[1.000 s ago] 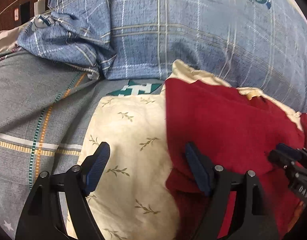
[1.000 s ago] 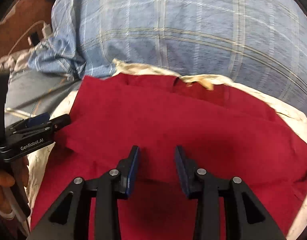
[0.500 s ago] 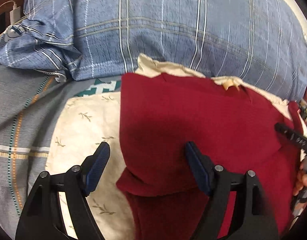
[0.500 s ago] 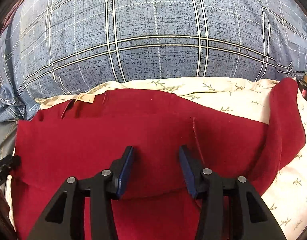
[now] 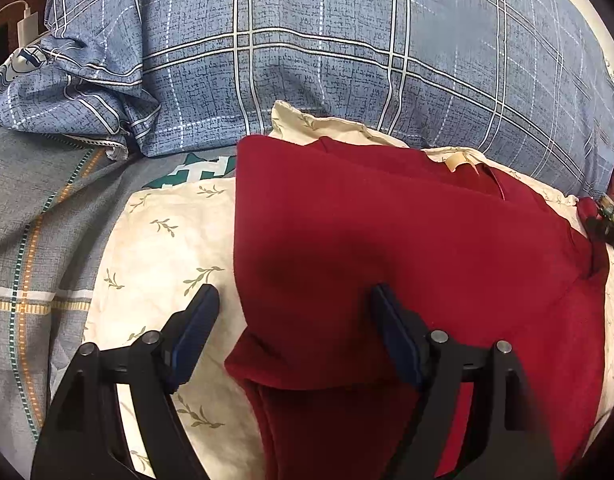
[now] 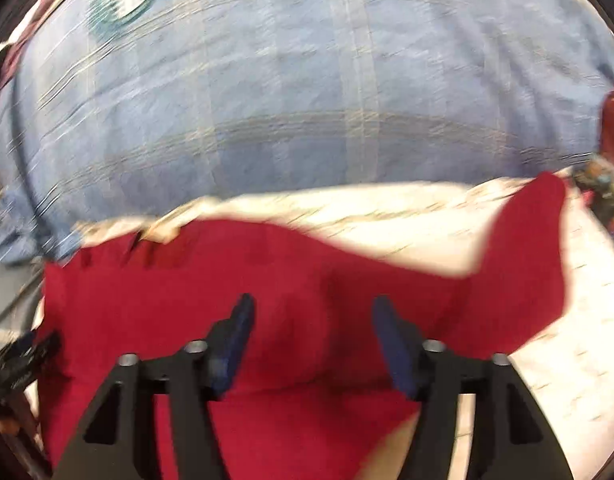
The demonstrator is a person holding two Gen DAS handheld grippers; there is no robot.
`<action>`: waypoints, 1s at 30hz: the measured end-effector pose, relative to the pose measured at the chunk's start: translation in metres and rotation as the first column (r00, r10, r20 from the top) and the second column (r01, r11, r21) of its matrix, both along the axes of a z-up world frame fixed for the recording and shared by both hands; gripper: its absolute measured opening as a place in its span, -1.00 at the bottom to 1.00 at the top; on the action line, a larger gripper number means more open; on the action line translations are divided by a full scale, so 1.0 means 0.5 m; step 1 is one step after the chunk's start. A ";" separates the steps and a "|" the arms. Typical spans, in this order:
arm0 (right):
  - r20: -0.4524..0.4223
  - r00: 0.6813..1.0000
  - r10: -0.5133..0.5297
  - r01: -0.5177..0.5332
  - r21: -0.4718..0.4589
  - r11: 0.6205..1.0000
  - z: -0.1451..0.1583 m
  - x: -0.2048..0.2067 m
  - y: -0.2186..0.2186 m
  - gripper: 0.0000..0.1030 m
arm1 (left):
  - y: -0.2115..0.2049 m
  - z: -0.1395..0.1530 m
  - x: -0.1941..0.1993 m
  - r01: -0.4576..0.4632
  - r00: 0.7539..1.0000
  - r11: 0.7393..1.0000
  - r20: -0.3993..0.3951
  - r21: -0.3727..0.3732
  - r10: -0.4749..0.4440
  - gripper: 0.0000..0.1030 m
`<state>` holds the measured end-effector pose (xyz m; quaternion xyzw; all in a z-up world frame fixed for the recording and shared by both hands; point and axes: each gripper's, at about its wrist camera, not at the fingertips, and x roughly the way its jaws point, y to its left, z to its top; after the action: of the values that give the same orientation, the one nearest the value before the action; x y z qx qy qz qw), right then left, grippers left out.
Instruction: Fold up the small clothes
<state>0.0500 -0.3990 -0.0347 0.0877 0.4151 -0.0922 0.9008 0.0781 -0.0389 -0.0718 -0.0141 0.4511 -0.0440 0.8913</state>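
A dark red garment [image 5: 387, 232] lies partly folded on a cream leaf-print cloth [image 5: 167, 248]. My left gripper [image 5: 295, 304] hovers open over the garment's left edge, one finger above the cream cloth, the other above the red fabric. In the blurred right wrist view the red garment [image 6: 187, 300] spreads under my right gripper [image 6: 313, 312]. Its jaws are opening and nothing is pinched between them. A red sleeve [image 6: 527, 260] sticks out to the right on the cream cloth [image 6: 387, 220]. The left gripper's tip [image 6: 27, 356] shows at the left edge.
A bulky blue plaid quilt [image 5: 347, 60] rises right behind the garment. Grey striped bedding [image 5: 35, 220] lies to the left. A white charger and cable [image 5: 25, 28] sit at the far left. A small dark object [image 5: 603, 220] lies by the cloth's right side.
The right gripper swept to the right across the red garment and its jaws spread wider. It dropped out of the left wrist view. The left gripper shifted slightly and stays open.
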 end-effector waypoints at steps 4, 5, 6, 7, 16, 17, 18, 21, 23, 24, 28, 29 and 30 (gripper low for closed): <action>-0.060 0.986 -0.155 0.152 -0.050 0.987 0.010 0.039 -0.125 0.40 | 0.000 0.001 0.000 0.000 1.000 1.000 0.001 0.001 0.000 0.52; -0.091 0.976 -0.198 0.195 -0.044 0.980 0.003 0.057 -0.158 0.40 | 0.000 0.001 0.000 0.000 1.000 1.000 0.002 0.000 0.000 0.52; -0.113 0.966 -0.232 0.229 -0.042 0.973 -0.004 0.065 -0.190 0.40 | 0.000 0.001 0.000 0.000 1.000 1.000 0.002 0.001 0.000 0.52; -0.137 0.955 -0.264 0.261 -0.042 0.964 -0.014 0.079 -0.220 0.40 | 0.000 0.001 0.000 0.001 1.000 1.000 0.002 0.001 -0.001 0.52; -0.172 0.922 -0.346 0.349 -0.016 0.937 -0.079 0.083 -0.326 -0.32 | 0.003 -0.002 0.005 -0.001 1.000 1.000 -0.004 -0.013 0.001 0.52; -0.164 0.925 -0.343 0.346 -0.009 0.938 -0.075 0.075 -0.329 -0.67 | 0.004 -0.002 0.004 -0.001 1.000 1.000 -0.003 -0.014 0.001 0.52; -0.150 0.929 -0.337 0.343 0.016 0.939 -0.068 0.061 -0.334 -0.85 | 0.003 -0.001 0.004 -0.001 1.000 1.000 -0.002 -0.013 0.001 0.52; -0.105 0.934 -0.342 0.352 0.104 0.930 -0.036 0.008 -0.342 -0.87 | 0.002 0.003 0.001 -0.001 1.000 1.000 0.003 -0.003 0.001 0.52; -0.060 0.937 -0.345 0.350 0.160 0.923 -0.007 -0.015 -0.353 -0.87 | 0.002 0.008 -0.002 -0.001 1.000 1.000 0.009 0.004 0.001 0.52; -0.039 0.941 -0.335 0.337 0.179 0.924 0.007 -0.031 -0.350 -0.87 | 0.003 0.010 -0.003 -0.002 1.000 1.000 0.014 0.005 0.002 0.52; 0.050 0.972 -0.231 0.218 0.191 0.957 0.080 -0.078 -0.303 -0.87 | 0.011 0.023 -0.008 -0.016 0.999 1.000 0.031 -0.001 0.016 0.52; 0.075 0.978 -0.196 0.177 0.208 0.962 0.099 -0.088 -0.289 -0.87 | 0.012 0.025 -0.008 -0.019 0.999 1.000 0.034 -0.005 0.020 0.52; 0.098 0.982 -0.159 0.134 0.221 0.966 0.111 -0.101 -0.274 -0.87 | 0.015 0.028 -0.010 -0.022 0.999 1.000 0.037 -0.010 0.023 0.52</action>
<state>-0.0004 -0.5358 0.0209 0.2197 0.3625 -0.1082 0.8992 0.0732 -0.0314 -0.0580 -0.0228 0.4340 -0.0364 0.8999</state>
